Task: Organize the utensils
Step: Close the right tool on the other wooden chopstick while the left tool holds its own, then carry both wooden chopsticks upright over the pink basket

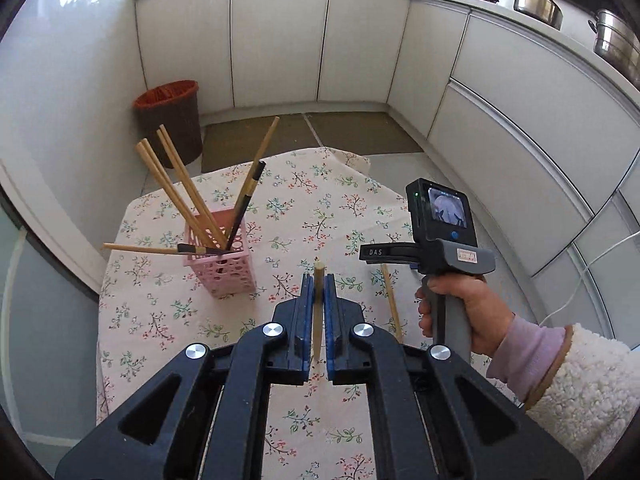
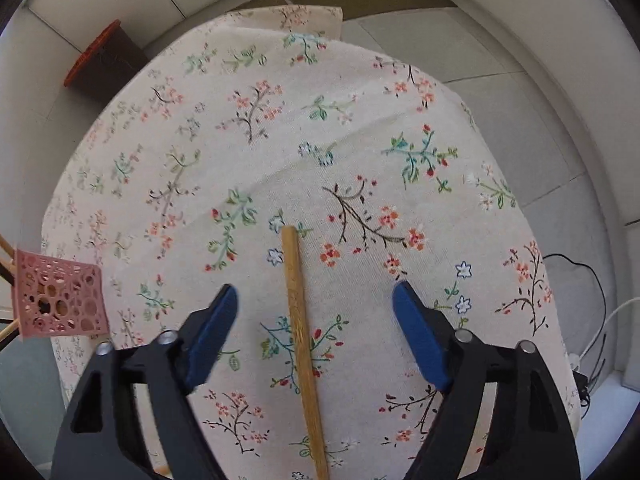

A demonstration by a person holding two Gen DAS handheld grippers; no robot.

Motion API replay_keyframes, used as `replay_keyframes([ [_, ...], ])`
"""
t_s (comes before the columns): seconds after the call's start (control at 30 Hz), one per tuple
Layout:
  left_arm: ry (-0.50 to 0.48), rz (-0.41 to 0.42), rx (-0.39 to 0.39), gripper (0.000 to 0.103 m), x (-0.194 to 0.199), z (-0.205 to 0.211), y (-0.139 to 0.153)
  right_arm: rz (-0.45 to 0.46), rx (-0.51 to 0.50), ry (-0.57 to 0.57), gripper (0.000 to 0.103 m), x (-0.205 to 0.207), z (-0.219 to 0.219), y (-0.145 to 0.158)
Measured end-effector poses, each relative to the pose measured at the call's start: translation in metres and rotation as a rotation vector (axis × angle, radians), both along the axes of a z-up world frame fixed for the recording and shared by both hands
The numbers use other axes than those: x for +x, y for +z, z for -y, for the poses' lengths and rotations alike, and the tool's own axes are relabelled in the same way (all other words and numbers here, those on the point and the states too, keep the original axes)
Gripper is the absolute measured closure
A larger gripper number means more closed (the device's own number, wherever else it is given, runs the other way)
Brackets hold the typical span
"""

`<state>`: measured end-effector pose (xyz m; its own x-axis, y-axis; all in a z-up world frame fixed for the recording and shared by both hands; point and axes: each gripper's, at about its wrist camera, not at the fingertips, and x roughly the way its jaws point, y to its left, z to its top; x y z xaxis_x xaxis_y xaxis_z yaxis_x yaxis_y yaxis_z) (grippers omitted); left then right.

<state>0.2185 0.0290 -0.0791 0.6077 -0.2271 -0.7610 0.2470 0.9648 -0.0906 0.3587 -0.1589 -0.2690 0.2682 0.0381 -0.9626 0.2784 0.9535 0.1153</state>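
My left gripper (image 1: 319, 280) is shut on a bamboo chopstick (image 1: 318, 312), held above the floral tablecloth (image 1: 312, 200). Left of it stands a pink perforated holder (image 1: 224, 272) with several chopsticks (image 1: 180, 184) leaning out of it. The right gripper's grey handle (image 1: 444, 264) is seen to the right, in a person's hand (image 1: 468, 304). In the right wrist view my right gripper (image 2: 316, 296) hangs over another bamboo chopstick (image 2: 300, 332) lying on the cloth. That chopstick lies between the blue pads (image 2: 416, 332), which stand well apart from it. The pink holder (image 2: 60, 300) is at the far left.
A brown bin with an orange rim (image 1: 170, 116) stands on the floor beyond the table. White cabinets (image 1: 280, 40) curve around the back, with steel pots (image 1: 538, 0) on the counter. Cables (image 2: 592, 320) lie on the floor to the right of the table.
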Motion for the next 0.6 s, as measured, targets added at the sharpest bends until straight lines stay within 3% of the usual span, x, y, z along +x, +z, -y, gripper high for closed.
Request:
replay_keyframes([
  [0.03,0.007,0.005,-0.009,0.099,-0.003,-0.002,0.003,0.006,-0.018,0.019,0.064,-0.001,-0.004,0.001],
  [0.07,0.011,0.008,-0.019,0.099,-0.006,-0.003,0.005,-0.004,0.02,0.032,0.096,-0.003,-0.005,0.0],
  [0.13,0.019,0.021,-0.039,0.099,-0.015,-0.008,0.011,-0.004,0.085,0.004,0.095,-0.009,0.002,0.004],
  [0.27,0.023,0.047,-0.057,0.099,-0.028,-0.014,0.022,0.121,0.116,0.022,0.095,-0.036,0.01,0.044],
  [0.6,0.066,0.123,-0.127,0.099,-0.06,-0.037,0.067,0.444,0.15,0.177,0.095,-0.128,0.007,0.202],
])
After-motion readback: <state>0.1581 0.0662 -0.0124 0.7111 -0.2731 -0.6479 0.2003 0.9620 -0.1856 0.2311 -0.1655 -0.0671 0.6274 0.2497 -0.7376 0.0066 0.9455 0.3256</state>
